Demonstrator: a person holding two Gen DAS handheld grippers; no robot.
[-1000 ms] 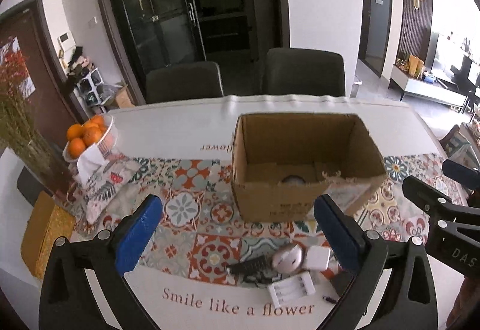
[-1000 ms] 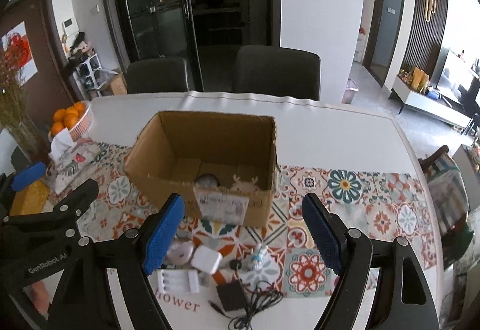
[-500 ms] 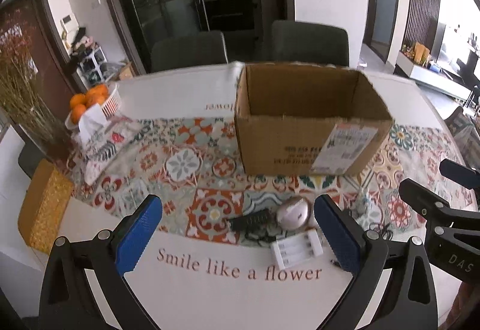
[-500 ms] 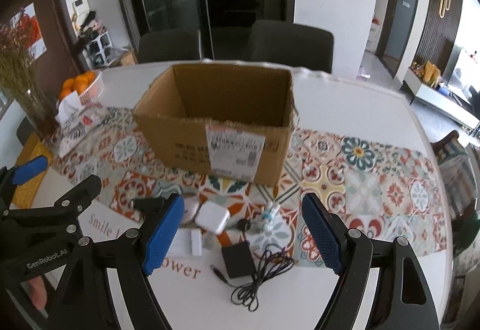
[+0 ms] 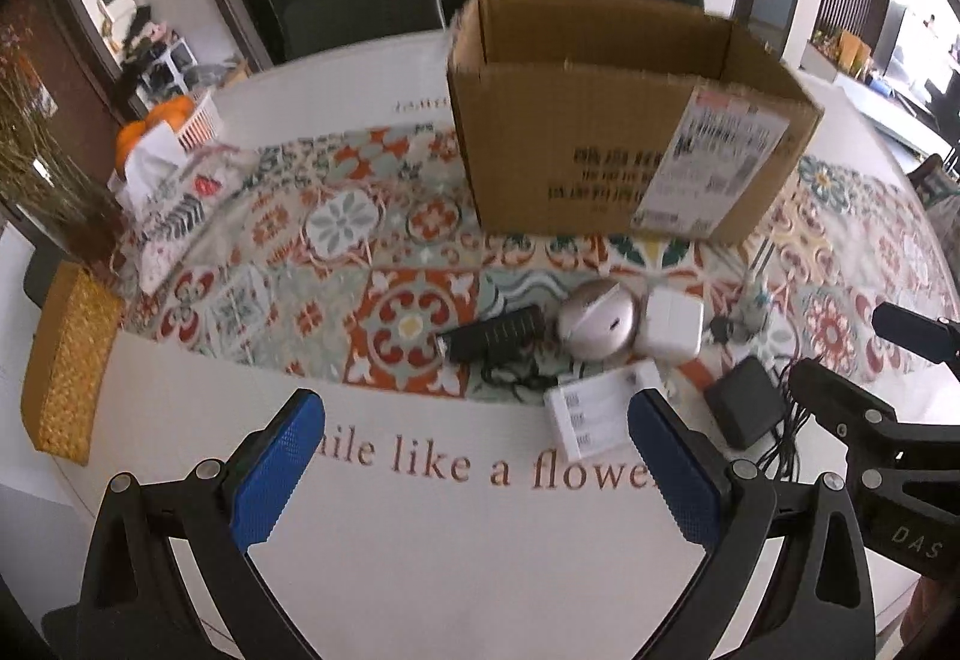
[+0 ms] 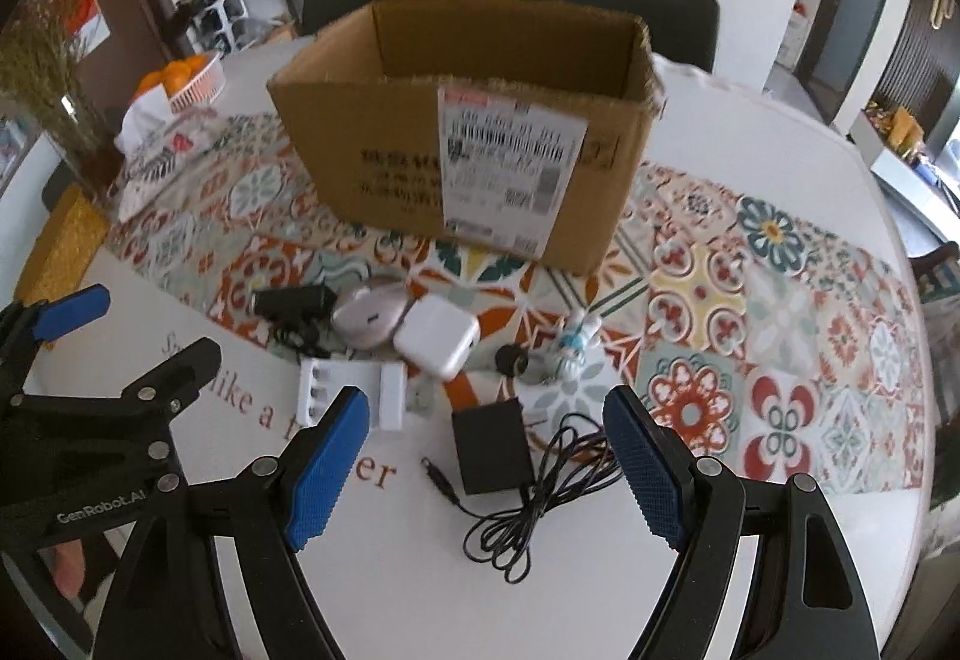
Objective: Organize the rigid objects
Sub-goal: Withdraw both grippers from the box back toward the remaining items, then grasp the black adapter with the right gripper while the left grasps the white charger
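Note:
An open cardboard box stands on the patterned runner. In front of it lie a black ribbed device, a round silver gadget, a white square charger, a white battery charger and a black power adapter with a coiled cable. My left gripper is open above the white table, near the battery charger. My right gripper is open, with the adapter lying below the gap between its fingers.
A bowl of oranges, a tissue pack, dried flowers and a woven yellow box line the table's left side. A small white-and-blue figure lies right of the chargers. Dark chairs stand behind the table.
Both grippers have come down and tilted toward the table. The box's inside has dropped out of sight, and the small objects now lie closer, right in front of the fingers.

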